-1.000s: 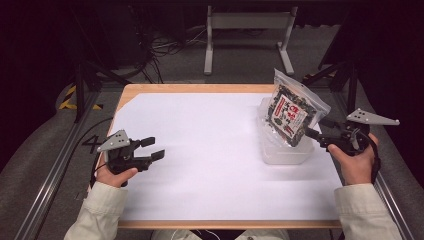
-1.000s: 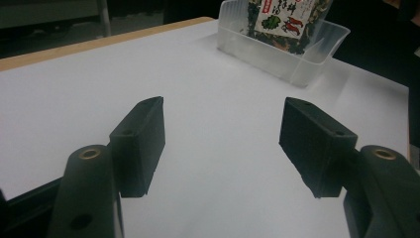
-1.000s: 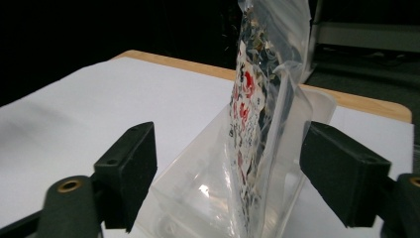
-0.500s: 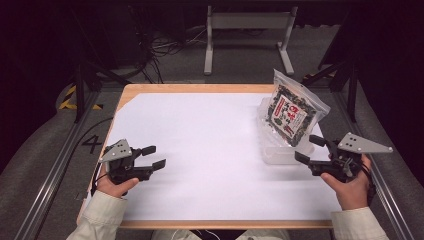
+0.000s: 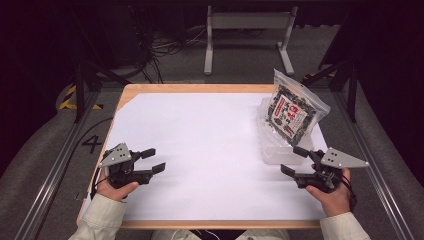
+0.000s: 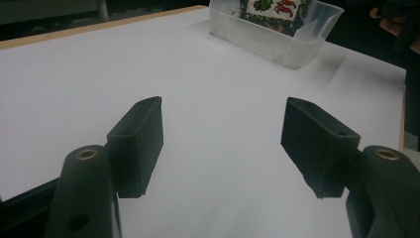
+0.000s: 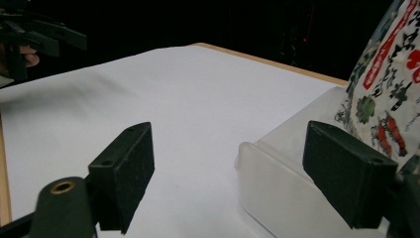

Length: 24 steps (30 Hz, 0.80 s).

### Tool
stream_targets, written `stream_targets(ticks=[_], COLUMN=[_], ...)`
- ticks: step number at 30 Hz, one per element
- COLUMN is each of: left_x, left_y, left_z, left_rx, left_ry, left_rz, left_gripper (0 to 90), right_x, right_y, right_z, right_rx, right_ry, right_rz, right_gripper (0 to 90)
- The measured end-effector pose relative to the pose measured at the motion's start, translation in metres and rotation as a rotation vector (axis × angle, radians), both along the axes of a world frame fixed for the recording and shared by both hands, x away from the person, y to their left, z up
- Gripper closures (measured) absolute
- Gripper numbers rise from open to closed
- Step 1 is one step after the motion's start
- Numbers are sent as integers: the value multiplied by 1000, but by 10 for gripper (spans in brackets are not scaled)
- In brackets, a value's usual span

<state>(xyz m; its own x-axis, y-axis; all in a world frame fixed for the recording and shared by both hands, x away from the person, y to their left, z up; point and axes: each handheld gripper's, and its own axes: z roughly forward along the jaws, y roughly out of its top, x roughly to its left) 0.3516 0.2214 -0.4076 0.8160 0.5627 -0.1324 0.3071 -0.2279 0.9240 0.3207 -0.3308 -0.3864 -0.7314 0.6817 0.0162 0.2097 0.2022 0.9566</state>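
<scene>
**Both claws empty, snack bag standing in its tray**

My left gripper [image 5: 156,161] rests low at about eight o'clock on the white sheet [image 5: 210,145], held in my left hand [image 5: 116,186]. Its jaws stand apart with nothing but bare sheet between them, plain to see in the left gripper view, where the pads [image 6: 136,141] frame empty white surface.

My right gripper [image 5: 295,161] sits at about four o'clock, in my right hand [image 5: 334,192], its jaws pointing toward nine o'clock. They too are released: in the right gripper view one pad [image 7: 124,171] hangs over the sheet, and the other is seen in front of the clear plastic tray [image 7: 277,183], with no grip on anything.

The snack bag [image 5: 291,112] stands in the clear plastic tray at about two o'clock on the table [image 5: 200,88], leaning toward the far right corner and rising well above the tray's rim. My right gripper is just beside the near end of that tray, at its six o'clock; whether it touches the wall I cannot tell. My left gripper is well apart from both.
</scene>
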Motion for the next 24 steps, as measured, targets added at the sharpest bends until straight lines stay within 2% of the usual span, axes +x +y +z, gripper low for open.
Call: stream_targets(ticks=[6, 9, 15, 18, 24], left_x=[-1, -2, -6, -7, -7], left_y=[0, 1, -2, -3, -4], left_z=[-1, -2, -10, -13, -15], left_rx=[-9, -27, -31, -37, -37], left_ry=[-28, -34, -31, -16, -18], left_rz=[13, 19, 14, 10, 7], left_gripper=[341, 342, 338, 336, 328], right_x=[4, 4, 6, 7, 7], right_y=[2, 3, 9, 10, 12], right_z=[-23, -31, -38, -40, -41], right_rx=[-13, -17, -44, -47, -43], right_ry=[-6, -28, -31, -35, -42], right_rz=[22, 36, 65, 70, 76], right_gripper=[227, 255, 268, 269, 272])
